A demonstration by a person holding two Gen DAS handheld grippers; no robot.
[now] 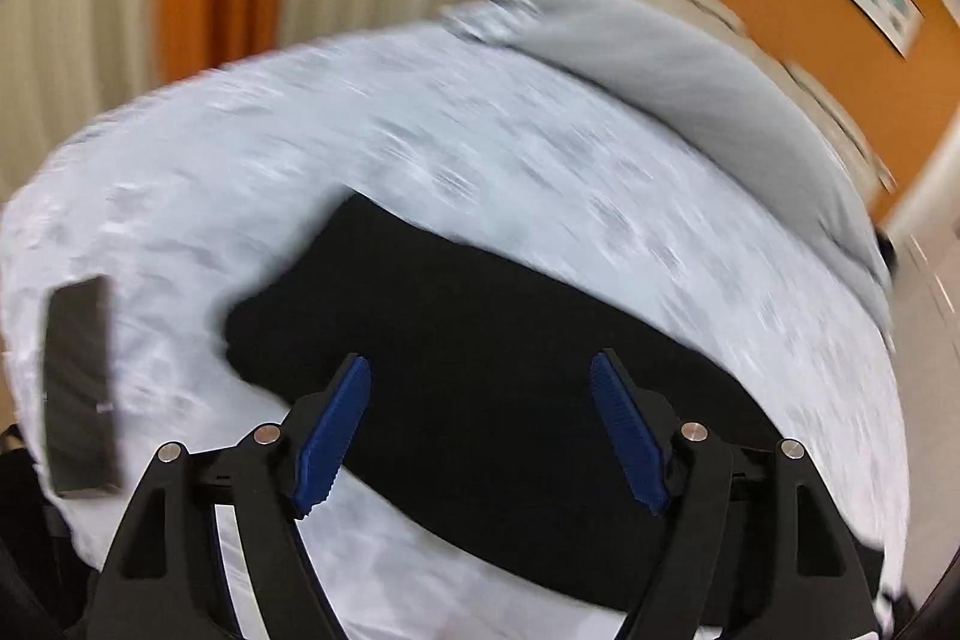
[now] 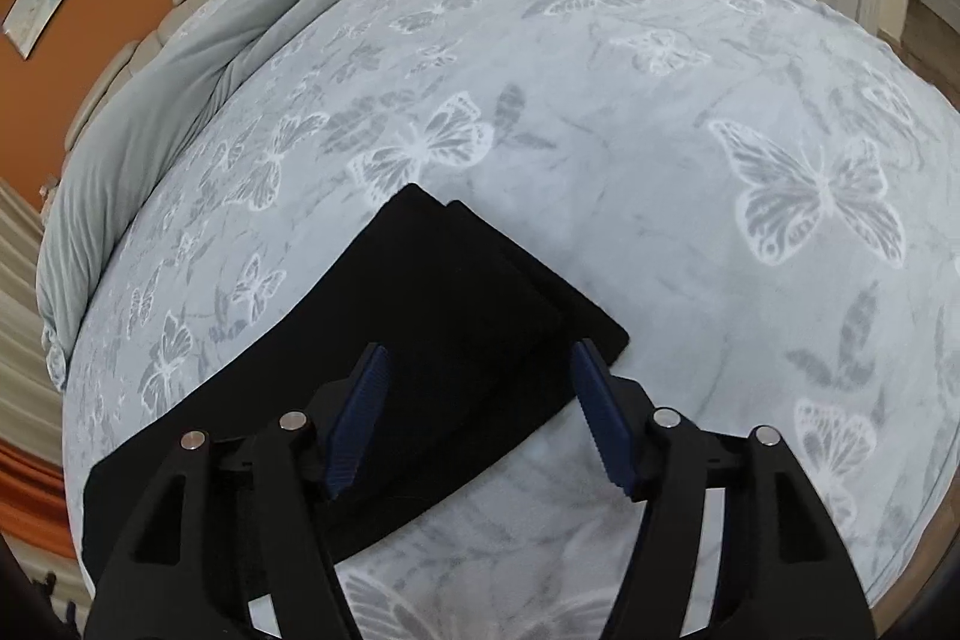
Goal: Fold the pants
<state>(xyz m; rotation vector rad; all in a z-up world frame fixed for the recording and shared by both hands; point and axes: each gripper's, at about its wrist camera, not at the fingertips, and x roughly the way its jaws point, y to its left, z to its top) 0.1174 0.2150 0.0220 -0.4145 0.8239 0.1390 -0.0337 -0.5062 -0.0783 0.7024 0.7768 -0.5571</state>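
The black pants [image 1: 480, 376] lie flat on the bed, folded lengthwise into one long strip. In the right wrist view the pants [image 2: 432, 316] show their leg ends stacked with a slight offset at the far tip. My left gripper [image 1: 483, 370] is open and empty, held above the pants' middle. My right gripper [image 2: 477, 361] is open and empty, held above the pants near the leg ends. The left wrist view is motion-blurred.
The bed has a pale blue butterfly blanket [image 2: 690, 160]. A grey duvet [image 2: 180, 88] is bunched along the headboard side. A dark flat phone-like object [image 1: 78, 388] lies on the blanket left of the pants. Orange wall and curtains stand beyond the bed.
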